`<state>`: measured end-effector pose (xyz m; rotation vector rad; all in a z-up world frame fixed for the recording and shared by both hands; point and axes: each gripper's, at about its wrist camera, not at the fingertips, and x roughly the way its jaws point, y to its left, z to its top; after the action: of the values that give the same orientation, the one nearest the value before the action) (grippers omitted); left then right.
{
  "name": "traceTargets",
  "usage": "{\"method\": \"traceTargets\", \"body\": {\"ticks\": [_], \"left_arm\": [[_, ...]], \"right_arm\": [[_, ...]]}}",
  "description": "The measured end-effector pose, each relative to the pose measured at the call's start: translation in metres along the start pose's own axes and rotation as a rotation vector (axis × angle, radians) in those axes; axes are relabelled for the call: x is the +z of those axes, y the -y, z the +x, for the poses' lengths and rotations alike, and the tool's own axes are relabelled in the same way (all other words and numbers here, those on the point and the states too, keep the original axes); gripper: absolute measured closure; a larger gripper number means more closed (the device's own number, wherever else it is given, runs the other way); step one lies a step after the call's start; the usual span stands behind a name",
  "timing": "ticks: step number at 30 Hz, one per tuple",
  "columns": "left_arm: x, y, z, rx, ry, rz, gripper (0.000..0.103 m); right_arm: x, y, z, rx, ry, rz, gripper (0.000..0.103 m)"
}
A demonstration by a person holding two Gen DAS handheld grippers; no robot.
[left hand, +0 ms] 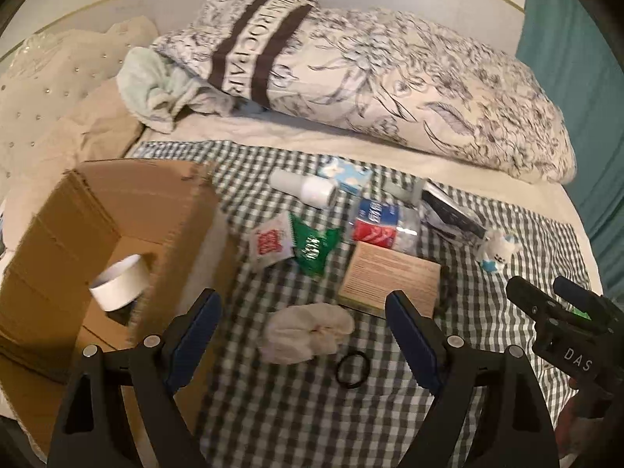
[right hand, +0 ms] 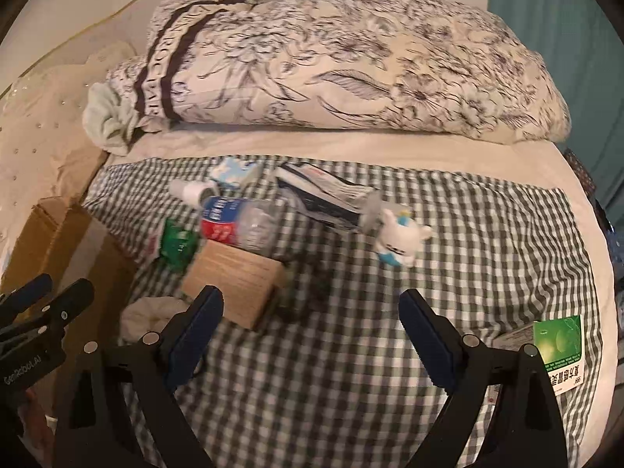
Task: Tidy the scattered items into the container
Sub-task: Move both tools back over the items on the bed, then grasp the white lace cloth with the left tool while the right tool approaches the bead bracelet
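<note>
An open cardboard box (left hand: 117,234) stands at the left on the checked cloth (left hand: 296,421), with a white roll (left hand: 119,286) inside. Scattered beside it lie a white bottle (left hand: 304,187), two sachets (left hand: 314,247), a water bottle (left hand: 386,226), a tan box (left hand: 390,279), a white toy (left hand: 497,251), a pale bundle of cloth (left hand: 308,331) and a black ring (left hand: 353,370). My left gripper (left hand: 302,300) hangs open above the cloth bundle. My right gripper (right hand: 312,296) is open over bare cloth, right of the tan box (right hand: 238,277). Nothing sits between either pair of fingers.
A flowered quilt (right hand: 351,62) is piled along the far side of the bed. A green and white medicine box (right hand: 557,347) lies at the right edge of the cloth. A dark flat package (right hand: 327,195) lies behind the toy (right hand: 397,241). A teal curtain (left hand: 565,78) hangs at the right.
</note>
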<state>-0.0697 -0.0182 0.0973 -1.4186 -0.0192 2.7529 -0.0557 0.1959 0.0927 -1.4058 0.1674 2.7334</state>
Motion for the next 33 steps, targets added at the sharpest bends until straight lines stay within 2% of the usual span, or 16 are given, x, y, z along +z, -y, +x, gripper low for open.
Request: {"method": "traceTargets", "body": {"ticks": [10, 18, 28, 33], "left_arm": [[-0.023, 0.022, 0.054, -0.019, -0.09, 0.005, 0.015], [-0.036, 0.018, 0.08, 0.023, -0.085, 0.022, 0.015], [-0.042, -0.009, 0.104, 0.005, -0.094, -0.039, 0.015], [-0.043, -0.007, 0.112, -0.002, -0.1, -0.023, 0.015]], "right_arm": [[-0.024, 0.033, 0.04, -0.033, -0.067, 0.038, 0.011], [-0.03, 0.036, 0.07, -0.053, -0.108, 0.025, 0.011], [-0.03, 0.025, 0.109, -0.074, -0.128, 0.01, 0.011], [-0.027, 0.017, 0.121, -0.077, -0.124, -0.011, 0.011]]}}
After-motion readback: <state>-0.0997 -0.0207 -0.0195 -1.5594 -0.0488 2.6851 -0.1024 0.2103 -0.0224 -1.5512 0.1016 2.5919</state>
